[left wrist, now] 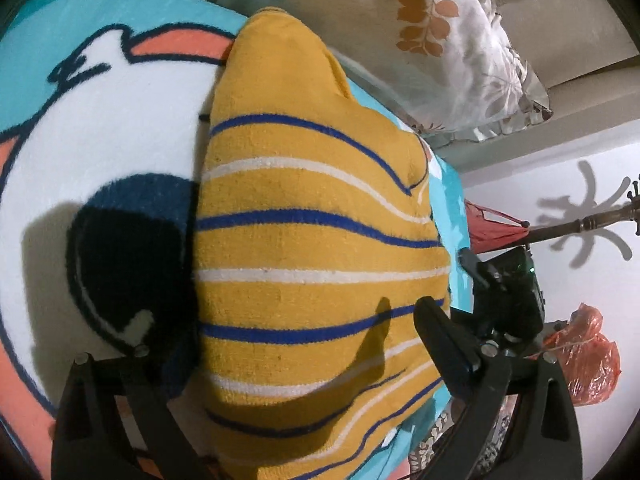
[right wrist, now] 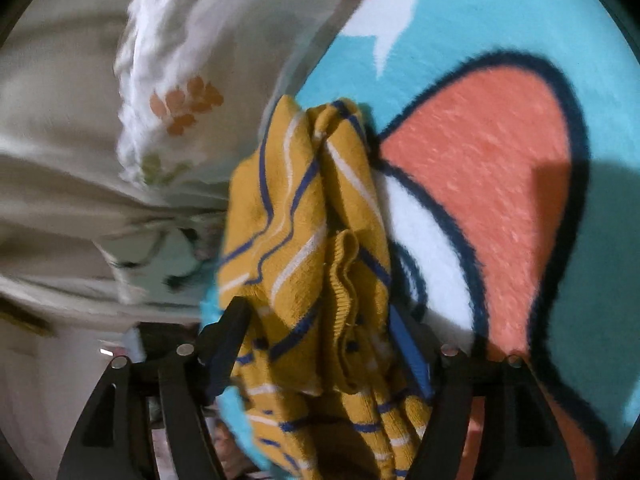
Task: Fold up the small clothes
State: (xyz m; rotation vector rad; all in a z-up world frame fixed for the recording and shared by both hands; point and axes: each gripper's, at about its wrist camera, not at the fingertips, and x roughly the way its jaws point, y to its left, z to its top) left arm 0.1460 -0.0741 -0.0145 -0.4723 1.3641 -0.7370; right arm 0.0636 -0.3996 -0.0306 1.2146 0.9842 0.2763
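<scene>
**Striped garment lying between two spread grippers**

Lying on a fleece blanket (left wrist: 100, 152) printed in turquoise, white and coral, a mustard-yellow knitted garment (left wrist: 316, 248) with blue and white stripes is filling the middle of the left wrist view. The left gripper (left wrist: 280, 344) is hovering over its near end with jaws spread wide; one black finger (left wrist: 444, 344) is showing over the cloth at the right, the other at the dark patch on the left, and neither pad is pressing on the fabric.

From the right wrist view the same garment (right wrist: 308, 240) is showing bunched in folds, running from near to far along the blanket's (right wrist: 500, 200) left edge. The right gripper (right wrist: 320, 344) is standing with jaws parted on either side of the cloth, not pinching it. A flower-patterned pillow (left wrist: 452, 52) is resting beyond the blanket, and a red plastic bag (left wrist: 588, 356) is sitting off to the right.
</scene>
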